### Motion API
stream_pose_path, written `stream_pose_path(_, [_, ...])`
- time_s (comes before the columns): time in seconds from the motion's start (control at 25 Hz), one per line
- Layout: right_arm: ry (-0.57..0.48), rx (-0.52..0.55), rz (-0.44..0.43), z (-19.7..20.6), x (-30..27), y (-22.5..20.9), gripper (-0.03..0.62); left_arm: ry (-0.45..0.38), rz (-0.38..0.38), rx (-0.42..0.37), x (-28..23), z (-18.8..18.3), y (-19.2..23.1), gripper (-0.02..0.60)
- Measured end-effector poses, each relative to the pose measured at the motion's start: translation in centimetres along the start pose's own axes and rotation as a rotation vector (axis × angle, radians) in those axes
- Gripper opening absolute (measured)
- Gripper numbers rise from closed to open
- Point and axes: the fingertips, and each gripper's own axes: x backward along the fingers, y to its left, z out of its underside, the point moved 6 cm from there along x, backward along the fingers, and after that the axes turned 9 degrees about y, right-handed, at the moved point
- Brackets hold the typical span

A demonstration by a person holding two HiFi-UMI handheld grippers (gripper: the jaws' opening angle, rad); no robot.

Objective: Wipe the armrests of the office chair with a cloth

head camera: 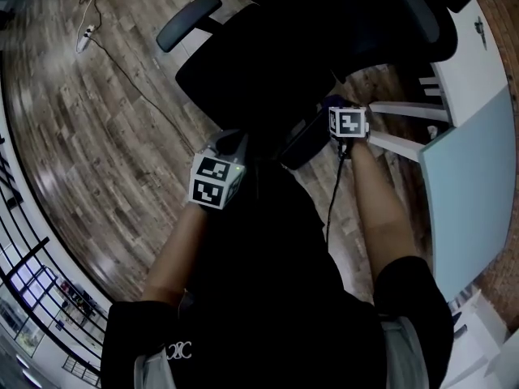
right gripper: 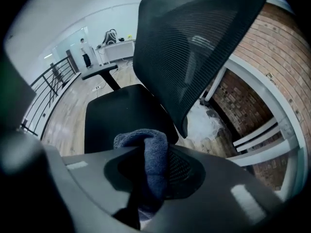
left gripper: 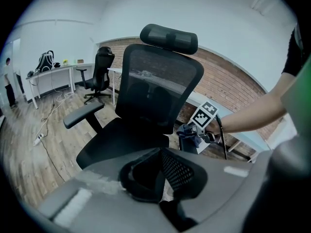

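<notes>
The black office chair (head camera: 268,55) stands in front of me, its mesh back (left gripper: 163,89) facing the left gripper view. Its far armrest (head camera: 188,23) (left gripper: 82,114) sticks out bare at the left. My right gripper (head camera: 331,113) (right gripper: 150,166) is shut on a blue-grey cloth (right gripper: 153,152) (left gripper: 190,129) and hovers at the near armrest (head camera: 302,143), beside the chair back (right gripper: 194,47). Whether the cloth touches the pad is hidden. My left gripper (head camera: 231,144) (left gripper: 155,178) is held back from the seat (left gripper: 121,140), jaws together with nothing between them.
A white desk (head camera: 470,177) stands close on the right, in front of a brick wall (right gripper: 272,47). A cable with a power strip (head camera: 85,39) lies on the wooden floor. A second black chair (left gripper: 99,72) and a desk (left gripper: 53,72) stand far back. A railing (head camera: 32,274) runs at the left.
</notes>
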Motion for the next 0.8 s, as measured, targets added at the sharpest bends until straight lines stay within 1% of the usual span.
stream_pose_path(0.08, [0.057, 0.026, -0.006, 0.7, -0.2, 1.1, 0.091, -0.004, 0.000, -0.007, 0.2, -0.3, 0.1, 0.006])
stream_pose_path(0.16, [0.101, 0.048, -0.041, 1.5, -0.6, 2.6, 0.091, -0.004, -0.004, -0.011, 0.3, -0.3, 0.2, 0.006])
stream_pose_path(0.28, [0.054, 0.160, -0.033, 0.7, -0.6, 4.5, 0.091, -0.006, -0.010, -0.008, 0.2, -0.2, 0.3, 0.006])
stream_pose_path(0.36, [0.031, 0.219, -0.039, 0.7, -0.5, 6.2, 0.092, -0.004, -0.013, -0.007, 0.4, -0.2, 0.3, 0.006])
stream_pose_path(0.44, [-0.020, 0.267, -0.050, 0.6, -0.1, 7.8, 0.092, -0.002, -0.015, -0.004, 0.4, 0.0, 0.1, 0.006])
stream_pose_path(0.56, [-0.037, 0.283, -0.092, 1.5, 0.4, 9.6, 0.092, -0.008, -0.012, -0.002, 0.4, -0.1, -0.1, 0.006])
stream_pose_path(0.8, [-0.025, 0.250, -0.182, 4.0, 1.4, 12.7, 0.092, -0.038, -0.022, 0.011, 0.1, -0.3, -0.6, 0.006])
